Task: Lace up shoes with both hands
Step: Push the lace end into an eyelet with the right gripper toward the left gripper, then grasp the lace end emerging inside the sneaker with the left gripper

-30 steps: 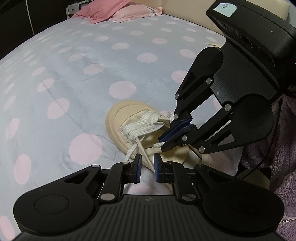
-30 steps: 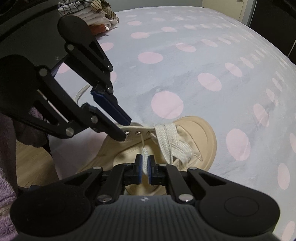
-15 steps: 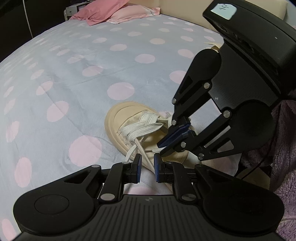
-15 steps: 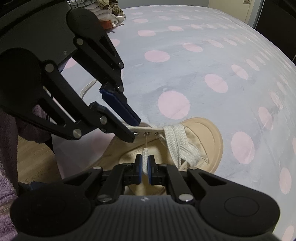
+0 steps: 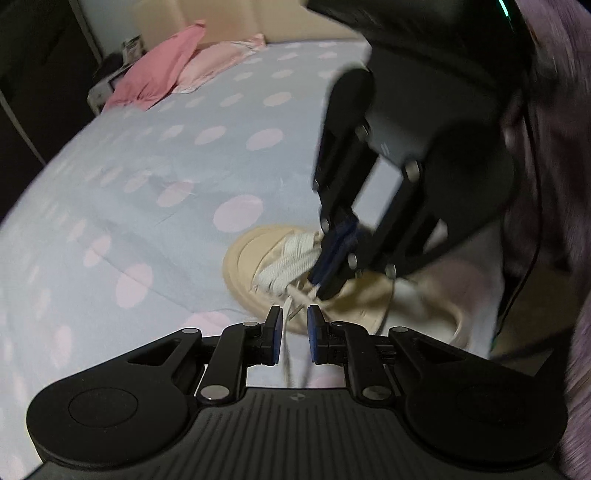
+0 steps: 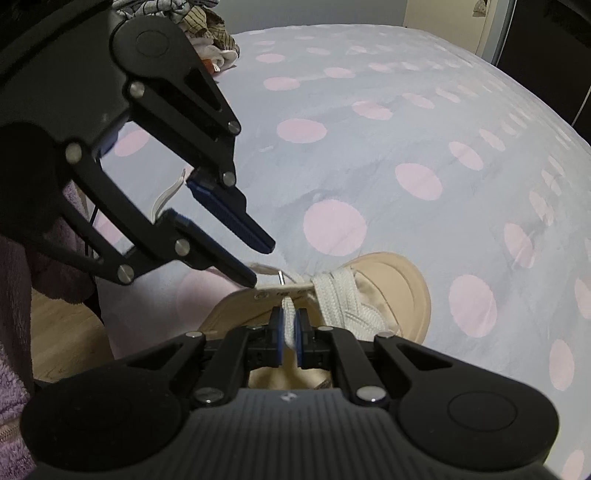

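From the left wrist, the beige shoe [image 5: 251,266] lies on the polka-dot bed [image 5: 129,206]; the left gripper [image 5: 294,334] hangs just before it, jaws slightly apart, a lace [image 5: 286,354] running loosely between them. From the right wrist, the right gripper [image 6: 289,332] sits over the shoe [image 6: 402,291], jaws clamped on a white lace end [image 6: 289,317].

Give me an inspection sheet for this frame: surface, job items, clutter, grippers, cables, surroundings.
Surface: bedspread, grey-blue with pink dots.
Job's things: beige shoe near the bed edge, partly laced; white lace.
Clutter: pink cloth and a clothes pile at the far edges.
Grippers: right gripper shut on the lace; left gripper open, a lace strand loose between its pads.
Cables: a black cable along the purple sleeve.
Surroundings: wood floor; dark room edges.
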